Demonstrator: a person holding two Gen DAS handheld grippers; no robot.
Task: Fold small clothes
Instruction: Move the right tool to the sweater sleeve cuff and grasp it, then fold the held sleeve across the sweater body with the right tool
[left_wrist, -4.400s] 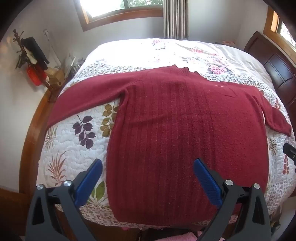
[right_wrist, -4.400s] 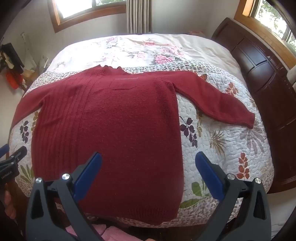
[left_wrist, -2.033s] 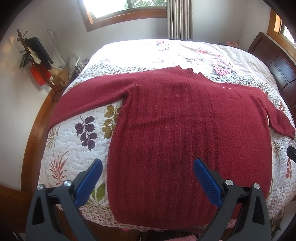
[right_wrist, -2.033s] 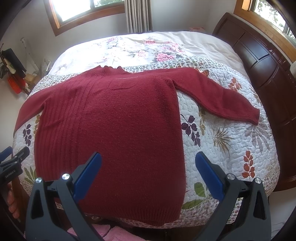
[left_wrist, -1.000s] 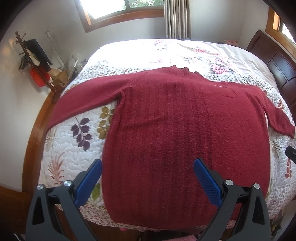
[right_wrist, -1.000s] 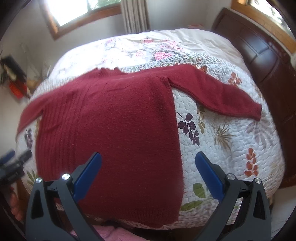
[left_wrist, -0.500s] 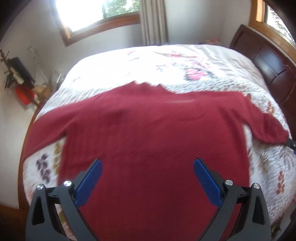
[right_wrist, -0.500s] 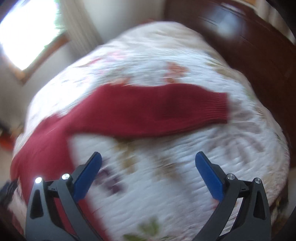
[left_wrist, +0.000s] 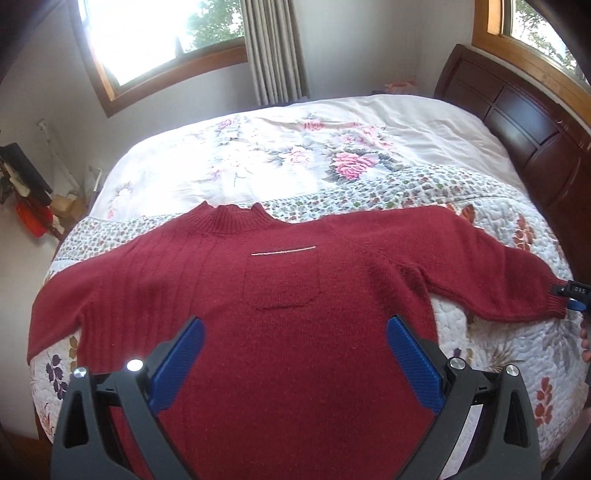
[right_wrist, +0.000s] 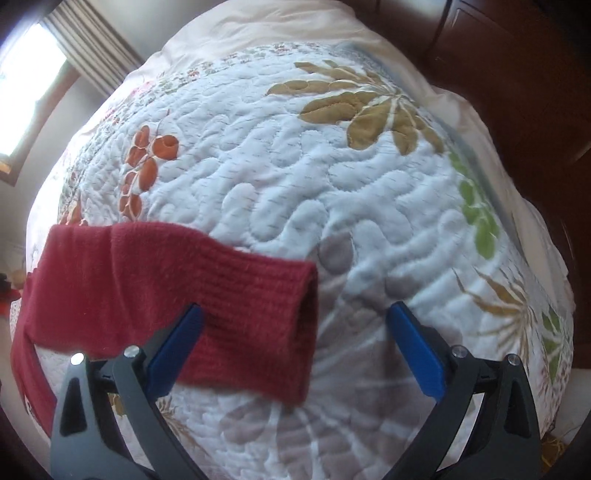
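Red sweater (left_wrist: 295, 332) lies flat for folding; right gripper (right_wrist: 295, 347), jaws wide and empty, straddles its cuff (right_wrist: 273, 328); left gripper (left_wrist: 295, 365) hovers likewise.

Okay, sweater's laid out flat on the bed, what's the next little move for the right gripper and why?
Probably ease the right gripper down and close on the sleeve cuff. Its jaws are open with the cuff lying flat on the quilt between them, and the sweater is still unfolded.

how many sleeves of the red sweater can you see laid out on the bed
2. One sleeve stretches toward the headboard side, its cuff by the right gripper. The other sleeve runs toward the bed's opposite edge; its cuff is hidden.
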